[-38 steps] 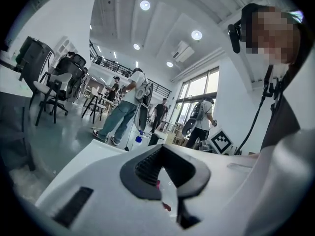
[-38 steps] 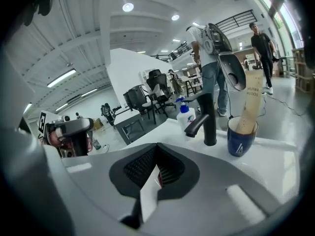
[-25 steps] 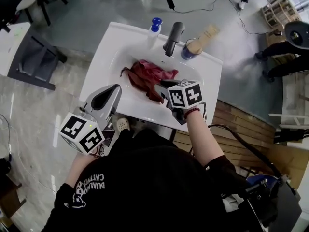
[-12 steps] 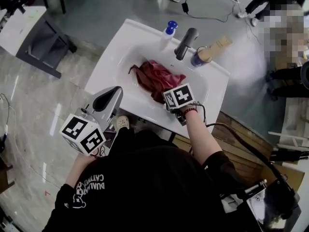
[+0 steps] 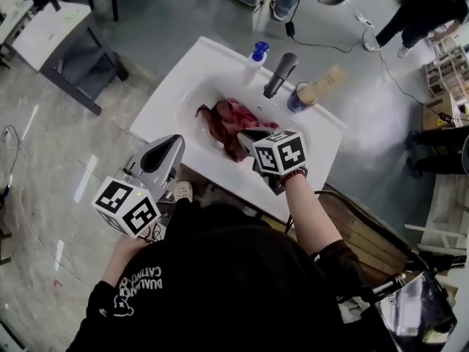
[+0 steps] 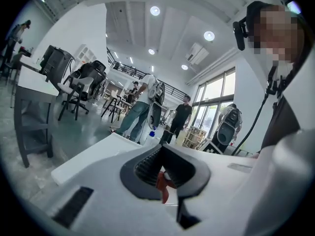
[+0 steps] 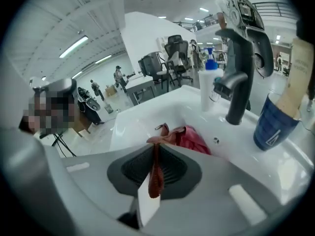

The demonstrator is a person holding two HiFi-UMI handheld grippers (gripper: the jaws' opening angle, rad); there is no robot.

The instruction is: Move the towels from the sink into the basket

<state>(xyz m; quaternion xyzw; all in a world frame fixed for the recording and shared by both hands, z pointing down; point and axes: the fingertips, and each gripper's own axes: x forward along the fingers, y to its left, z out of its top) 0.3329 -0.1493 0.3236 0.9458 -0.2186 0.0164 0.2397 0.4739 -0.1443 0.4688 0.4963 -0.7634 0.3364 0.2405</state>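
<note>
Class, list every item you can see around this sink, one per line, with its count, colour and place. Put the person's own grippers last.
sink: 1, white, middle of the head view.
towel: 1 bunched heap, red, in the sink's basin.
faucet: 1, black, at the basin's far rim.
bottle: 1, white with a blue top, on the rim left of the faucet.
cup: 1, dark blue, right of the faucet.
tan item: 1, standing in the cup.
table: 1, pale top, far left on the floor.
left gripper: 1, white-grey, beside the sink's near left corner, jaws together.
right gripper: 1, white-grey, over the basin, jaws closing on a fold of the towel.
</note>
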